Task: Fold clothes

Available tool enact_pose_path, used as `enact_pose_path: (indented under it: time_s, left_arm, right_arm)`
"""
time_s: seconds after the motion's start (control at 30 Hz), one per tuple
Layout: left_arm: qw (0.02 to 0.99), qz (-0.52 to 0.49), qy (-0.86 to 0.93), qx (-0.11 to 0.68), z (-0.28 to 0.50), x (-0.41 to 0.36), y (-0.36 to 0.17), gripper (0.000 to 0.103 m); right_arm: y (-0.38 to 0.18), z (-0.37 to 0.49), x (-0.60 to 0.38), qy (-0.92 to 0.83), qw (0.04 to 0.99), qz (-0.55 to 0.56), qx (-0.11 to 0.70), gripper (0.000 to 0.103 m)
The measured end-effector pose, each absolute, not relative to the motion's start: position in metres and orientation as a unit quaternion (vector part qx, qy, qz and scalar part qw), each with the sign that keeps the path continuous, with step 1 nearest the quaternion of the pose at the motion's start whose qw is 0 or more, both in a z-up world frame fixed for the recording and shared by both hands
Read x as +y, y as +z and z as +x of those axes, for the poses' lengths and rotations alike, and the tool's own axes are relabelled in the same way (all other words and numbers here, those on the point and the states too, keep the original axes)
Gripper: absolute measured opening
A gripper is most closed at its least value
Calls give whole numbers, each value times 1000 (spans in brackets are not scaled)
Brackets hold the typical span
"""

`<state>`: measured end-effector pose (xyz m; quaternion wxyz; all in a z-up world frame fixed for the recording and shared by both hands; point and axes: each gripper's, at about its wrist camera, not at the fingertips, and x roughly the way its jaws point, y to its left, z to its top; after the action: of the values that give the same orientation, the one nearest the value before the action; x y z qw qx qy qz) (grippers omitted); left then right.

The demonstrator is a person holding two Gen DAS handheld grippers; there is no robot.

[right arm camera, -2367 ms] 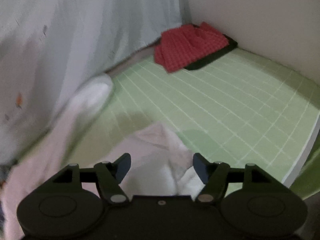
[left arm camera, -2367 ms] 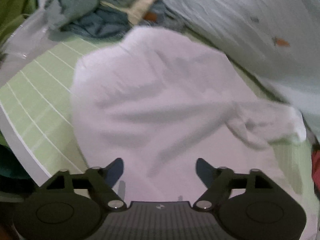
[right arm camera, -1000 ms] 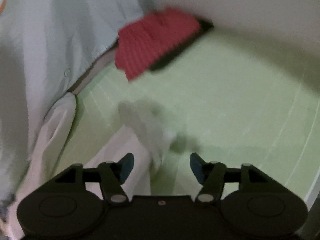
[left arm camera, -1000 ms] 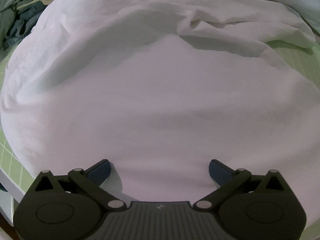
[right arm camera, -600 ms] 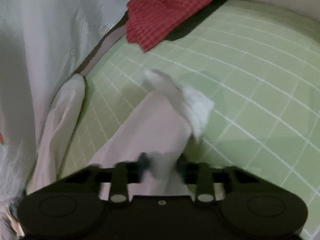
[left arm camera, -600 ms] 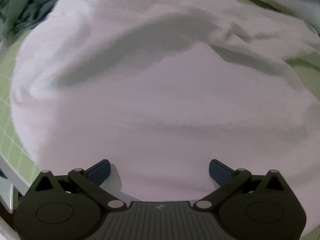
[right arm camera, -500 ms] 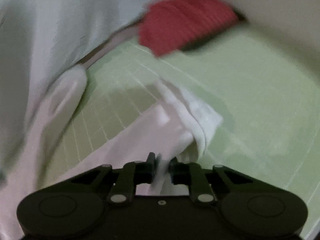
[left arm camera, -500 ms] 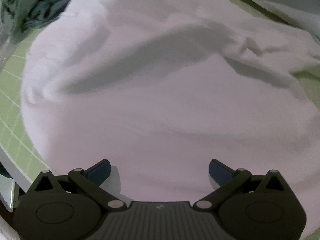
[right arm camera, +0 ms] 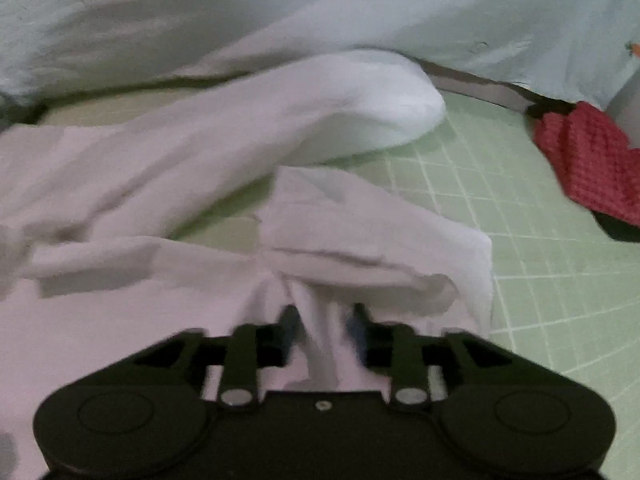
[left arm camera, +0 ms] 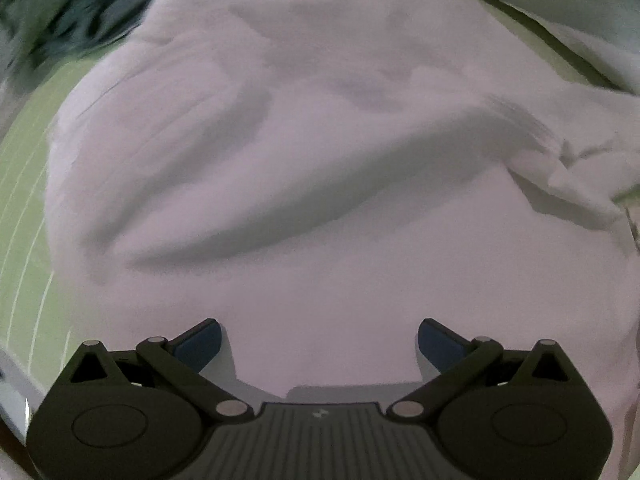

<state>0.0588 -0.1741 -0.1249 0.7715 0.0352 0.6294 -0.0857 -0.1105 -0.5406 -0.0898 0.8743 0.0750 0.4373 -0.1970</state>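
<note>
Since a second ago my right gripper (right arm camera: 322,330) is carrying the sleeve (right arm camera: 372,236) inward over the white garment (left arm camera: 320,208) filling the frame's centre, jaws now opening around a bunched fold, while my left gripper (left arm camera: 318,340) is hovering wide open, holding nothing.

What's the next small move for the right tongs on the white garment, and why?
Probably finish opening the right tongs and back off. They are opening with a bunched fold of the white garment between the pads, and that sleeve already lies folded inward over the body on the green mat.
</note>
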Motion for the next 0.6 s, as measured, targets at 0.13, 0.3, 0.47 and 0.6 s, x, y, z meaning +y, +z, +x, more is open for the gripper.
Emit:
enact_pose_path:
  time_s: [0.13, 0.3, 0.47, 0.6]
  left_arm:
    - [773, 51, -86, 627, 65, -180, -129, 103]
    - [781, 72, -82, 615, 66, -187, -131, 103]
    - [787, 68, -77, 609, 65, -187, -131, 103]
    - [789, 63, -72, 606, 64, -187, -131, 103]
  right_arm:
    - [-61, -138, -569, -200, 888, 159, 383, 53]
    - [-49, -175, -608, -278, 876, 213, 332, 62]
    - [-81, -197, -639, -312, 828, 315, 343, 63]
    - [-98, -209, -644, -307, 805, 384, 332, 66]
